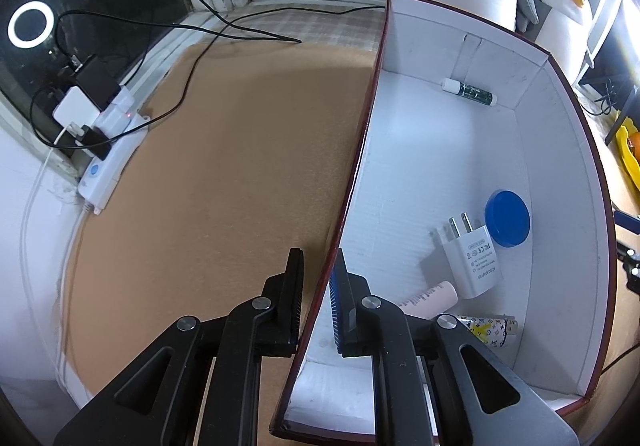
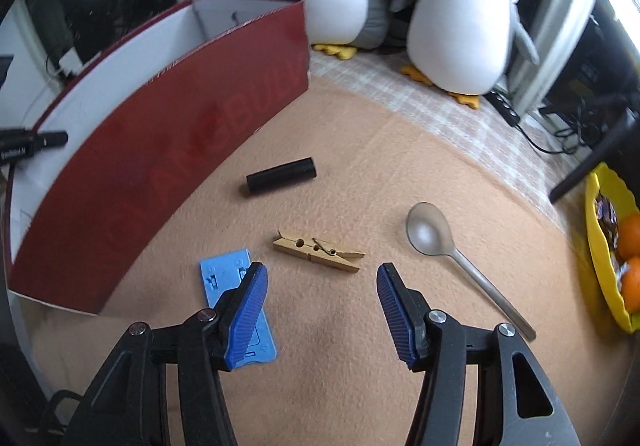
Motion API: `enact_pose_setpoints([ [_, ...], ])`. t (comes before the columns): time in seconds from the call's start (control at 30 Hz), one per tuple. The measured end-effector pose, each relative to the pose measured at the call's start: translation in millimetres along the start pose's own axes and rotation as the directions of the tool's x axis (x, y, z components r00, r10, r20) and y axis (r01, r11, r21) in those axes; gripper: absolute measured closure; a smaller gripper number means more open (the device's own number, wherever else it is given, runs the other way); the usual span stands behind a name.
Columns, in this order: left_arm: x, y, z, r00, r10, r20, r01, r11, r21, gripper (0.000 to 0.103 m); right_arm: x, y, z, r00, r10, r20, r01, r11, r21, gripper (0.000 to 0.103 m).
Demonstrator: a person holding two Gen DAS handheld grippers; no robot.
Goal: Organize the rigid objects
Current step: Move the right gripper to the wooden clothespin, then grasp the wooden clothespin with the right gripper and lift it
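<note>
On the left wrist view, a white power strip (image 1: pixel 110 162) loaded with black and white plugs lies at the far left edge of the tan felt mat (image 1: pixel 224 174), with black cables trailing across the mat. The left gripper (image 1: pixel 319 300) straddles the near side wall of the red cardboard box with a white interior (image 1: pixel 452 150) — one finger outside on the mat side, one inside — with the wall's edge in the narrow gap between the pads; whether the pads actually press on it I cannot tell. Inside the box, a small dark green tube with a white cap (image 1: pixel 470 91) lies by the far wall, while a blue round lid (image 1: pixel 507 218), a white wall charger with two prongs (image 1: pixel 472 260), a pale pink cylinder (image 1: pixel 430 298) and a patterned yellow-and-white tube (image 1: pixel 490 328) cluster near the right corner, close beside one another.

On the right wrist view, the same box stands at the left, its red outer wall facing the camera. On the mat beside it lies a flat blue plastic card-shaped piece (image 2: pixel 232 286), partly under the left finger of the right gripper (image 2: pixel 322 300), whose jaws stand wide apart and hold nothing. A black cylinder (image 2: pixel 281 176) lies farther off near the box; a wooden clothespin (image 2: pixel 318 250) sits just ahead of the open jaws, and a grey metal spoon (image 2: pixel 448 250) lies to its right, bowl away from the camera. Two plush penguins (image 2: pixel 460 14) stand behind — and a yellow bowl of oranges (image 2: pixel 600 258) sits at the far right edge.
</note>
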State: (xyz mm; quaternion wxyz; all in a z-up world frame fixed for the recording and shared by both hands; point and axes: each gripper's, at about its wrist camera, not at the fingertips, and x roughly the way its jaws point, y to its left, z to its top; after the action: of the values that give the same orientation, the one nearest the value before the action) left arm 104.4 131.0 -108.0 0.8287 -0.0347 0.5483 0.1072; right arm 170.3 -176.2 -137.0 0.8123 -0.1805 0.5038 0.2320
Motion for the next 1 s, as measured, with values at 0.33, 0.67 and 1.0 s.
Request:
enact_pose_setpoints([
  [0.33,1,0,0,1.0,0.0,-0.005,0.0,1.0,-0.01,0.091,25,3,10,0.999,-0.032,-0.038,0.028,0.993,-0.116,0.05],
  [0.67,1,2,0,1.0,-0.005,-0.008,0.005,1.0,-0.017,0.091,41,3,22,0.998,-0.033,-0.049,0.025,0.989,-0.144,0.05],
  [1.0,1,3,-1,1.0,-0.014,-0.005,0.013,1.0,-0.024,0.091,39,2,18,0.996,0.045,-0.081,-0.052,0.995,-0.083,0.09],
])
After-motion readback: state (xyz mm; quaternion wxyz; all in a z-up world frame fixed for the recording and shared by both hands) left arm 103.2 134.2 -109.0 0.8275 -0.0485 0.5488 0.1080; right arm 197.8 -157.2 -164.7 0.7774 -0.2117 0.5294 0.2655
